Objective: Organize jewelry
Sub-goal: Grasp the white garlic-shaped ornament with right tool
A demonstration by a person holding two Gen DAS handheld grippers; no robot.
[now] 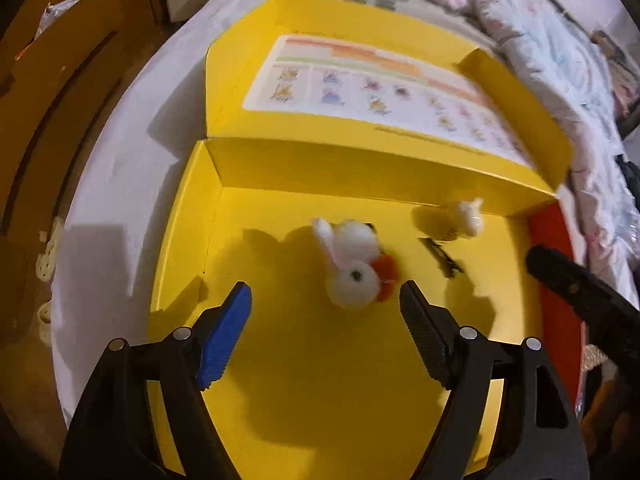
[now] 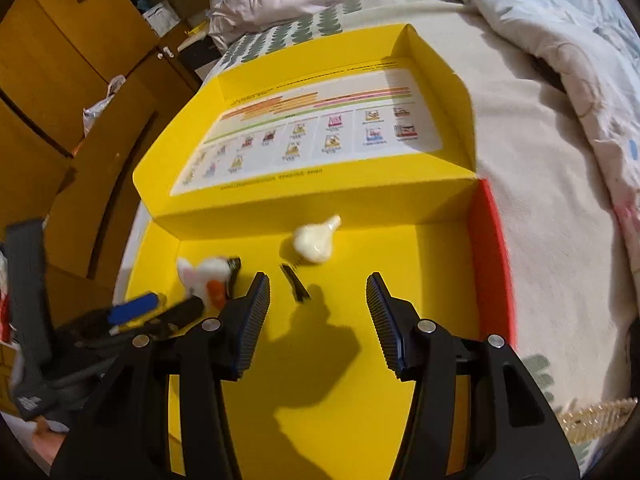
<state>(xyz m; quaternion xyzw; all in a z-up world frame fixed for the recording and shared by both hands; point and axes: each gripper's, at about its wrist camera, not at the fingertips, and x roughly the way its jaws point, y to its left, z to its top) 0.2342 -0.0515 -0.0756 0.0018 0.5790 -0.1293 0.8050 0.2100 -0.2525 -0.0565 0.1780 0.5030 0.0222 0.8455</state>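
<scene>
An open yellow box (image 1: 280, 360) (image 2: 320, 380) lies on the bed. On its floor rest a fluffy white rabbit clip with an orange tuft (image 1: 354, 270) (image 2: 208, 276), a small white plush clip (image 1: 466, 216) (image 2: 314, 240) near the back wall, and a thin black hair clip (image 1: 442, 258) (image 2: 295, 282). My left gripper (image 1: 326, 300) hovers open just in front of the rabbit clip, nothing between its fingers. My right gripper (image 2: 318, 292) is open over the black hair clip, its jaws apart and not touching it. The left gripper (image 2: 156, 308) shows at the left of the right wrist view.
The box's lid (image 1: 360, 80) (image 2: 320, 132) lies open behind, with a printed chart inside. A red side wall (image 2: 490, 256) bounds the box on the right. A crumpled quilt (image 2: 560, 40) lies on the bed, wooden cabinets (image 2: 60, 80) to the left. A beaded gold strip (image 2: 600, 410) lies at lower right.
</scene>
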